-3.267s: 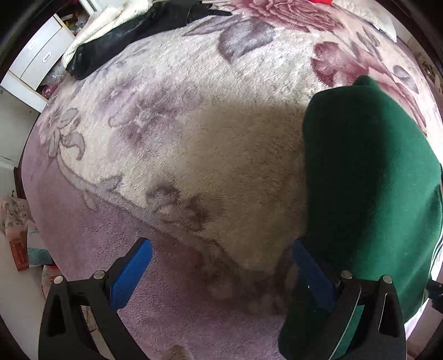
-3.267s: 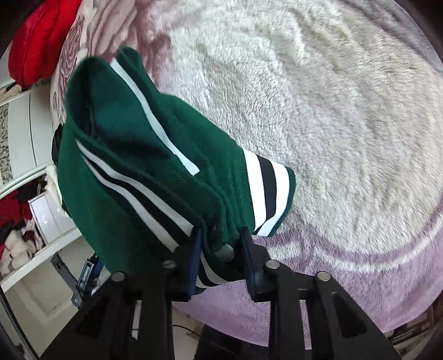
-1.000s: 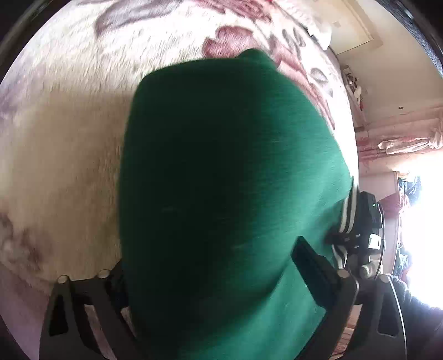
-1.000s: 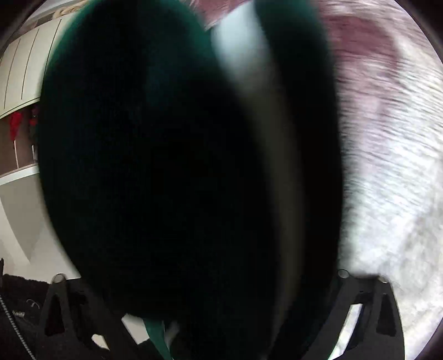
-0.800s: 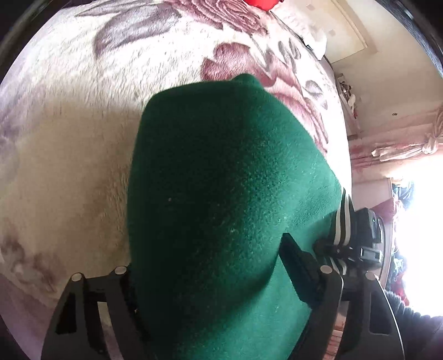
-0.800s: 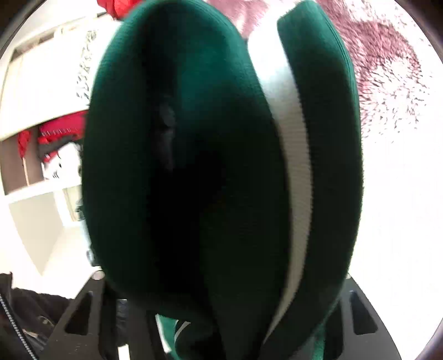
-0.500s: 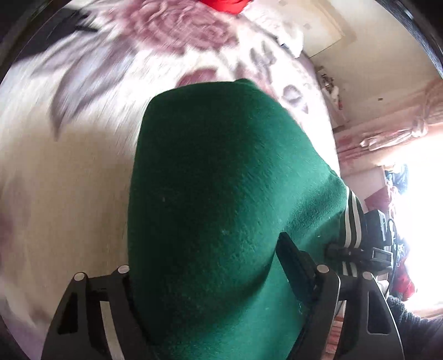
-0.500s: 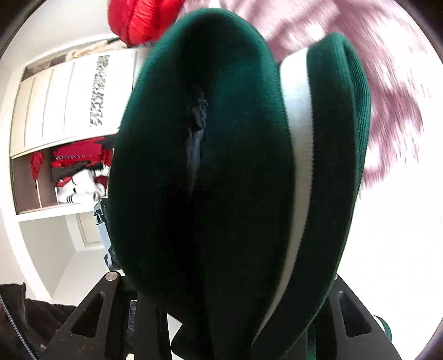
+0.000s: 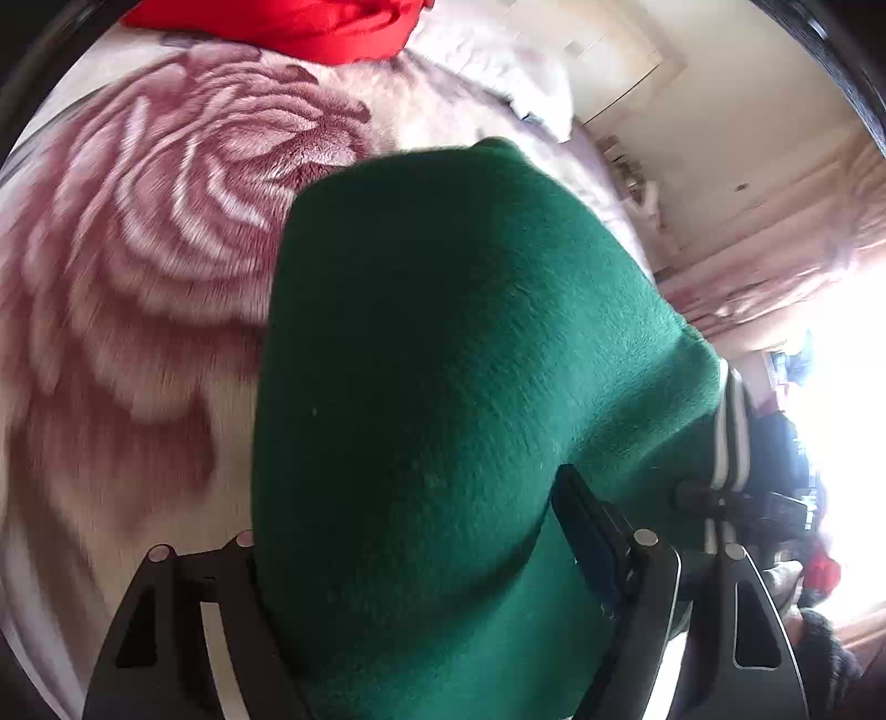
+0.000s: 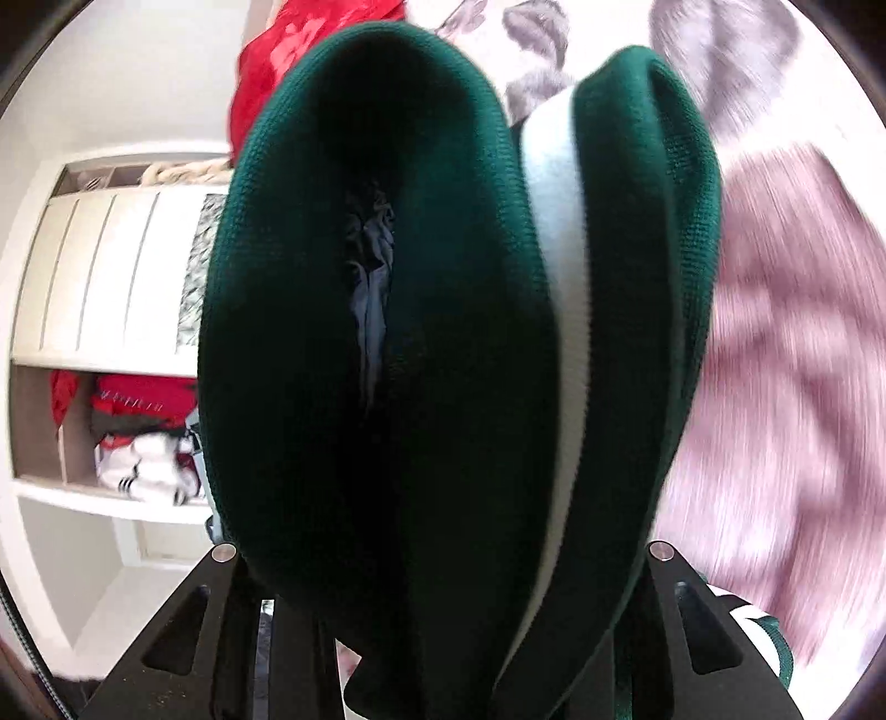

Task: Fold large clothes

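1. Left hand-held gripper (image 9: 421,570): jaws set wide apart, thick green jacket (image 9: 454,387) bunched up between them. Left finger hidden under the cloth, right finger (image 9: 595,531) pressed into the cloth's side. Looks clamped on the jacket.
2. Right hand-held gripper (image 10: 443,609): both fingers buried under the jacket (image 10: 421,310), so cannot tell for sure how the jaws stand. Cloth heaped right over the front and hanging down between the black arms.
3. Green jacket: held up off the bed, filling most of both views. White stripe (image 10: 559,288) running down one fold. Dark lining (image 10: 368,277) peeking out of a gap in the middle.
4. Striped cuff (image 9: 731,437) at the jacket's right edge in the left view, next to a dark bit of the other tool.
5. Fluffy blanket (image 9: 155,232) with a big pink rose under and behind the jacket; same blanket (image 10: 786,343) blurred on the right of the right view.
6. Red cloth (image 9: 299,22) lying at the far edge of the blanket.
7. White shelf (image 10: 111,421) off to the left, with red and white clothes piled inside.
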Action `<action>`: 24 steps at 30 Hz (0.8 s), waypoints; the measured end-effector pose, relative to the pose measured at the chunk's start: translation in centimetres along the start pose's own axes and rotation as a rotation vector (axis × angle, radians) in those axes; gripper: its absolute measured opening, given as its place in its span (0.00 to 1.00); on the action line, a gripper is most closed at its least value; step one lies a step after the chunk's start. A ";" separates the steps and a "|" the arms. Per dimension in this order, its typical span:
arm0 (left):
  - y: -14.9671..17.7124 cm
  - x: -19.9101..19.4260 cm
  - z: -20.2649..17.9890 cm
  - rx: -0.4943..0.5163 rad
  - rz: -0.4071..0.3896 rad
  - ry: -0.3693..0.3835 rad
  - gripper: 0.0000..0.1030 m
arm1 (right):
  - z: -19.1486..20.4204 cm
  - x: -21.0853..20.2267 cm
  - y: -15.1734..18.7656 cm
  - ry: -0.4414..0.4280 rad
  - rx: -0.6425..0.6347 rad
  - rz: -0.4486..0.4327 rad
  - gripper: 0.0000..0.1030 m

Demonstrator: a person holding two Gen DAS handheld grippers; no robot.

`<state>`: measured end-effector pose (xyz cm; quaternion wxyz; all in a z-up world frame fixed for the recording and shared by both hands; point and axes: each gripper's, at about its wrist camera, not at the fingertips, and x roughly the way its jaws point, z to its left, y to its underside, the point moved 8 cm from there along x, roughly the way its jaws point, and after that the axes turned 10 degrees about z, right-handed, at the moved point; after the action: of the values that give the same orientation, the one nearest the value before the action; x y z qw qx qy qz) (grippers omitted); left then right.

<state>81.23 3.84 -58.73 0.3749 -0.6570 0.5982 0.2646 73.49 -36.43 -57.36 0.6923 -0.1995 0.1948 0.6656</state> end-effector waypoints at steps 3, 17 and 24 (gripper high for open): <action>-2.3 4.4 2.6 -0.027 0.106 -0.026 0.76 | -3.5 2.6 -4.2 0.052 0.076 0.033 0.36; 0.9 0.4 1.8 0.036 -0.005 -0.211 0.92 | -5.7 -5.4 7.4 0.627 0.030 -0.022 0.82; 8.8 -7.6 -2.3 0.067 -0.156 -0.524 0.92 | 3.8 -8.4 13.5 1.090 -0.013 -0.173 0.87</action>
<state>71.19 6.41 -52.91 0.5577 -0.5973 0.4370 0.3758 59.72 -40.97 -49.88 0.5422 -0.5350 0.5037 0.4077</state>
